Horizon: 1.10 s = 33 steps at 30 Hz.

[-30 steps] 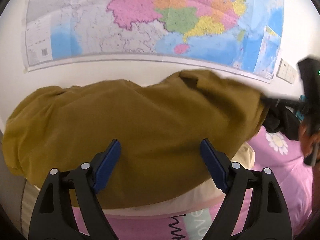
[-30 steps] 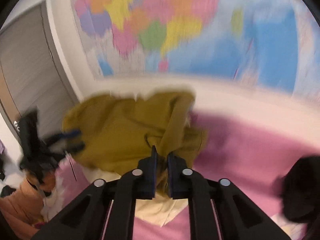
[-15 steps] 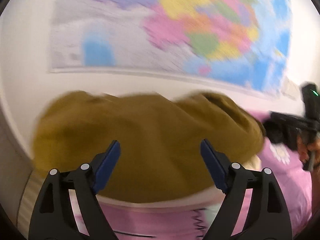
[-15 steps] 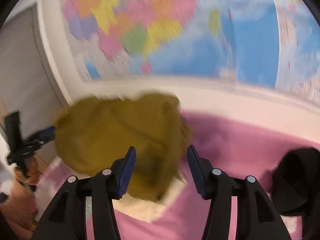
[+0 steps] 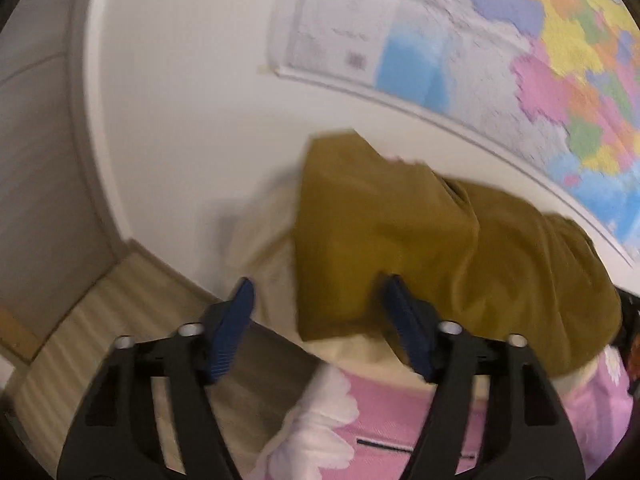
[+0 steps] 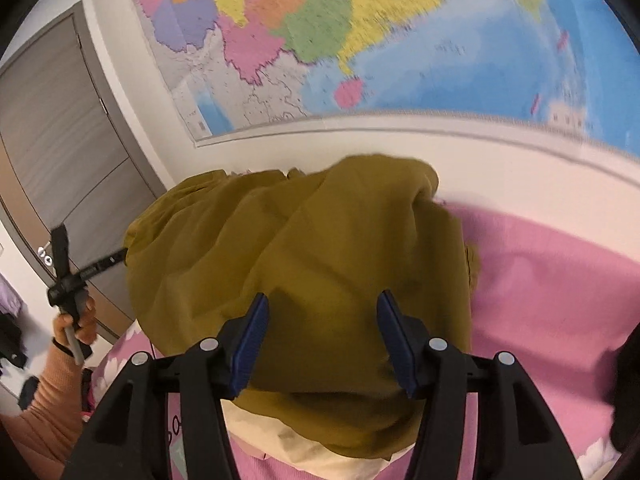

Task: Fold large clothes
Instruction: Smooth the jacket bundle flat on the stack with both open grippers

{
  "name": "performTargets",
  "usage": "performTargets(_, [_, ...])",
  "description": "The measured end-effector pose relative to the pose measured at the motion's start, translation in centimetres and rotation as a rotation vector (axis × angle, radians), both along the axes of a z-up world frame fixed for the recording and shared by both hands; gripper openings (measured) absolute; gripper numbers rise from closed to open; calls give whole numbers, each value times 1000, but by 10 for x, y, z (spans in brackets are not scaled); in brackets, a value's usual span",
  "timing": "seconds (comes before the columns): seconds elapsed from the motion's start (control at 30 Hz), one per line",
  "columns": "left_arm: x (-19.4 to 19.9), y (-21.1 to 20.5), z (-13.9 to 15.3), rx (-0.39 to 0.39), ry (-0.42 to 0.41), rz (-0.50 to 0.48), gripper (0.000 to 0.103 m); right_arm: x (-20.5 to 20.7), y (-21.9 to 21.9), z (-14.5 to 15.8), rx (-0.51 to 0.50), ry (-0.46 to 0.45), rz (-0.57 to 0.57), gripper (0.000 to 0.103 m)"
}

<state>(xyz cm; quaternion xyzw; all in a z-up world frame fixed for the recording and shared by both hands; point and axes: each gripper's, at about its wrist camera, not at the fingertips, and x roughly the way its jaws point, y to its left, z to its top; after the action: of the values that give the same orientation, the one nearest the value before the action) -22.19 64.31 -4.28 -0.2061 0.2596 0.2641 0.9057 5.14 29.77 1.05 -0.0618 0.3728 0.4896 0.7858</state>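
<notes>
A mustard-yellow garment (image 5: pixel 400 232) lies bunched on a cream cloth (image 5: pixel 264 240) over the pink bed sheet (image 5: pixel 392 412). My left gripper (image 5: pixel 318 312) hovers at the garment's left end. Its jaws are closing with the near left corner between them, and the pads are not pressing on it. In the right wrist view the garment (image 6: pixel 320 260) fills the middle. My right gripper (image 6: pixel 322 336) hangs over its near part with jaws opening and nothing pinched. The hand (image 6: pixel 76 324) holding the left gripper shows at the left edge.
A large coloured map (image 6: pixel 360 40) covers the white wall behind the bed. A grey door (image 6: pixel 60 120) stands to the left, with wood floor (image 5: pixel 100 320) beside the bed. A black garment (image 6: pixel 628 380) lies at the right edge on the pink sheet (image 6: pixel 540 280).
My right gripper let go of the garment fold it pinched and opened. My left gripper swung left to the garment's end, rolled, and its jaws narrowed.
</notes>
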Motion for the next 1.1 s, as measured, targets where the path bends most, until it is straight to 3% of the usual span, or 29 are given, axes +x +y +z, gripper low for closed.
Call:
performTargets(0.07, [7, 2, -8, -11, -6, -34, 24, -1, -1, -3, -7, 5, -3, 55])
performTargets(0.13, [13, 4, -6, 8, -14, -35, 12, -4, 1, -5, -35, -17, 1, 53])
performTargets(0.27, [-2, 17, 16, 73, -55, 61, 4, -3, 7, -16, -70, -30, -11, 47])
performTargets(0.37, [3, 29, -2, 0, -22, 77, 4, -1, 7, -21, -59, -14, -7, 46])
performTargets(0.43, [16, 23, -14, 20, 56, 96, 7, -2, 7, -21, -72, -11, 1, 46])
performTargets(0.47, [24, 18, -16, 49, 115, 126, 16, -3, 6, -19, -77, -12, 3, 46])
performTargets(0.5, [28, 14, -13, 71, 147, 153, 19, -4, 5, -15, -78, -15, 6, 46])
performTargets(0.53, [27, 12, -6, 90, 152, 180, 30, -5, 3, -9, -75, -24, 6, 46])
performTargets(0.67, [7, -5, 48, 161, -35, 233, 44, -7, -3, 15, -8, -53, 4, 47])
performTargets(0.7, [10, -11, 63, 185, -71, 204, 45, -6, 0, 24, 8, -72, -2, 47])
performTargets(0.77, [29, -16, 78, 203, -78, 111, 56, 2, 8, 31, 24, -92, -19, 47])
performTargets(0.8, [45, -17, 83, 213, -70, 73, 56, 10, 18, 33, 24, -85, -22, 47])
performTargets(0.87, [75, -10, 80, 176, -26, 0, 56, 28, 36, 32, 18, -76, -27, 47])
performTargets(1.0, [127, 26, 41, 69, 159, 45, 48, 71, 77, 8, -99, -54, -74, 46])
performTargets(1.1, [133, 41, 17, 0, 168, 41, 51, 95, 80, -28, -167, 67, -91, 40])
